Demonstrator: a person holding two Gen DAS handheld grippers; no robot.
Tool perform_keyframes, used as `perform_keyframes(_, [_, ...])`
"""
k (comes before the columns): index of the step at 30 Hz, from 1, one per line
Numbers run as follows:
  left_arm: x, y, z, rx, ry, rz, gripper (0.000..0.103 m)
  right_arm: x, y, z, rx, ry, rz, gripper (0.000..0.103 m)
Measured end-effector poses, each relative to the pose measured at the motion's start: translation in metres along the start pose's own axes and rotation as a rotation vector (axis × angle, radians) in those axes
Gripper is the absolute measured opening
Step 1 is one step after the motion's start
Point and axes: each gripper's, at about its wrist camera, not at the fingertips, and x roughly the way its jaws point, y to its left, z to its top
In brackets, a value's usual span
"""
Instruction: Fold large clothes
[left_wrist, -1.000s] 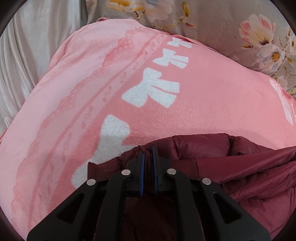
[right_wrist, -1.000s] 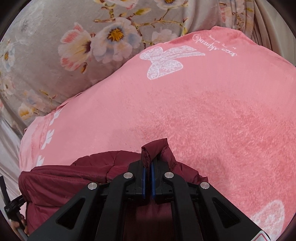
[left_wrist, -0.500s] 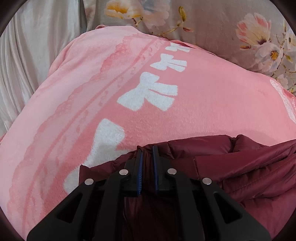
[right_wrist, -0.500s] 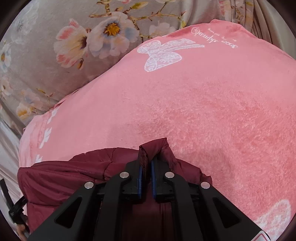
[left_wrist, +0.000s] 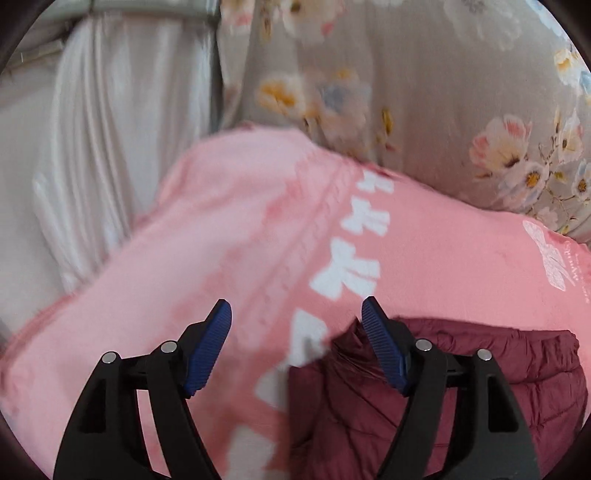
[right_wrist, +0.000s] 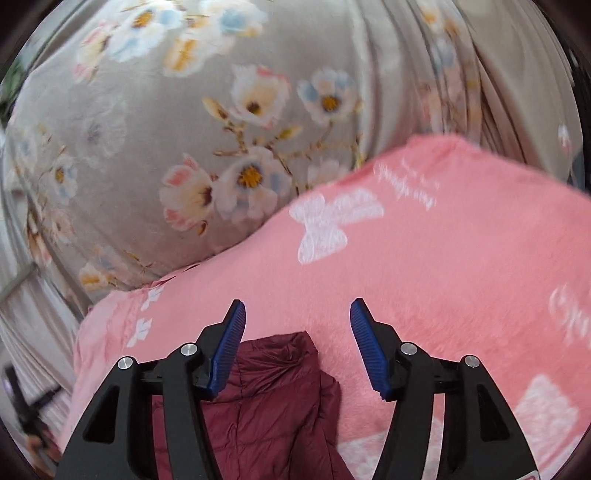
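A dark red puffer jacket (left_wrist: 436, 387) lies on a pink blanket (left_wrist: 240, 258). In the left wrist view my left gripper (left_wrist: 295, 314) is open and empty, above the jacket's left edge. In the right wrist view the jacket (right_wrist: 273, 398) lies low and left of centre. My right gripper (right_wrist: 297, 312) is open and empty, above the jacket's right corner. Both views are blurred by motion.
The pink blanket (right_wrist: 443, 277) has white bow prints. A grey floral quilt (right_wrist: 166, 129) is bunched behind it, and it also shows in the left wrist view (left_wrist: 424, 92). White fabric (left_wrist: 92, 147) hangs at the left.
Both grippers were shut on the jacket's edge. Both have opened, let go of it and lifted back. The jacket now rests on the blanket.
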Motion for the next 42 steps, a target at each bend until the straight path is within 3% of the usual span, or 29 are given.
perform_keyframes(2, [-0.025, -0.014, 0.013, 0.025, -0.022, -0.025, 0.07, -0.009, 0.028, -0.002, -0.084, -0.003, 0.004, 0.052])
perform_keyframes(5, [-0.042, -0.054, 0.016, 0.075, -0.01, -0.108, 0.07, 0.0, 0.095, -0.023, -0.238, 0.059, 0.063, 0.033])
perform_keyframes(7, [-0.044, -0.096, 0.007, 0.134, 0.026, -0.173, 0.069, 0.014, 0.131, -0.045, -0.323, 0.104, 0.101, 0.014])
perform_keyframes(9, [-0.036, -0.134, -0.01, 0.189, 0.084, -0.225, 0.066, 0.031, 0.164, -0.071, -0.419, 0.157, 0.12, 0.008])
perform_keyframes(13, [-0.003, -0.179, -0.047, 0.255, 0.188, -0.234, 0.064, 0.071, 0.187, -0.107, -0.474, 0.287, 0.145, 0.006])
perform_keyframes(18, [0.043, -0.197, -0.069, 0.274, 0.271, -0.204, 0.062, 0.112, 0.185, -0.126, -0.474, 0.4, 0.13, 0.006])
perform_keyframes(28, [0.083, -0.203, -0.067, 0.269, 0.279, -0.163, 0.064, 0.167, 0.18, -0.131, -0.43, 0.462, 0.092, 0.003])
perform_keyframes(42, [0.101, -0.211, -0.08, 0.276, 0.206, -0.135, 0.07, 0.189, 0.17, -0.138, -0.372, 0.471, 0.122, 0.001])
